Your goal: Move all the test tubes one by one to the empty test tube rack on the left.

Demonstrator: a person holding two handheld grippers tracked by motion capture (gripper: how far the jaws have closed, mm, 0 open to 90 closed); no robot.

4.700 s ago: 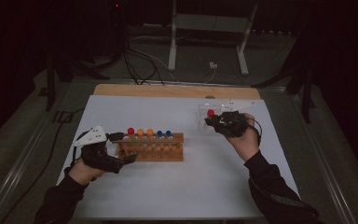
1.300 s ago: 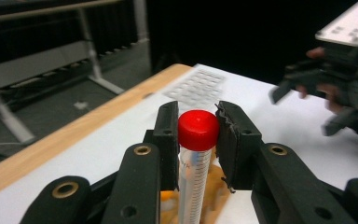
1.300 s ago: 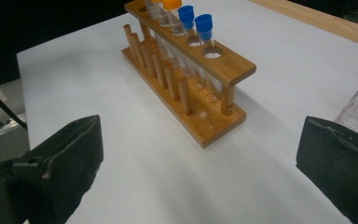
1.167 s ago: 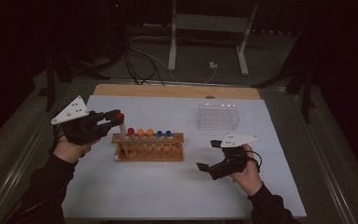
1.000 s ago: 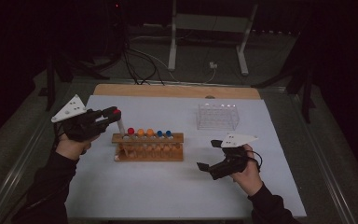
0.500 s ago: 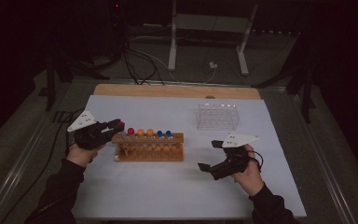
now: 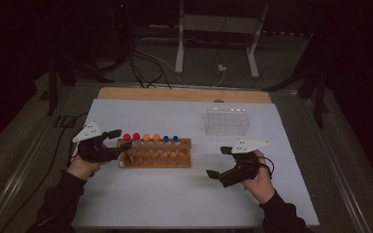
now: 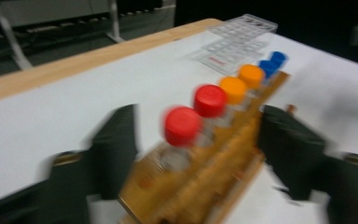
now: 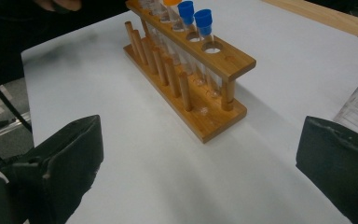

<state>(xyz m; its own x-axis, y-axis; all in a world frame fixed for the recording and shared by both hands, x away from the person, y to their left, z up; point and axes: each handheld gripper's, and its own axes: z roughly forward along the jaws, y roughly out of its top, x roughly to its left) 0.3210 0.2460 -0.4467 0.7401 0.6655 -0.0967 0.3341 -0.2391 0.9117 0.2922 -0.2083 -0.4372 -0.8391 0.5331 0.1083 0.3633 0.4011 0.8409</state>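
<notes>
A wooden tube rack (image 7: 161,158) stands left of the table's middle. It holds two red-capped, two orange-capped (image 7: 151,138) and two blue-capped tubes (image 7: 170,139). My left gripper (image 7: 122,138) is open at the rack's left end. In the left gripper view its jaws straddle the rack (image 8: 205,186), and the end red-capped tube (image 8: 182,125) stands in its hole between them, untouched. My right gripper (image 7: 215,161) is open and empty, low over the table to the right of the rack. In the right gripper view the rack's empty end hole (image 9: 211,47) is nearest.
A clear plastic rack (image 7: 226,121) sits empty at the back right of the white table (image 7: 175,199). A wooden strip (image 7: 184,94) runs along the far edge. Cables and stand legs lie on the floor beyond.
My left gripper came down from the upper left with a red-capped tube, which now stands in the rack's left end hole, and opened. The right gripper stayed put.
</notes>
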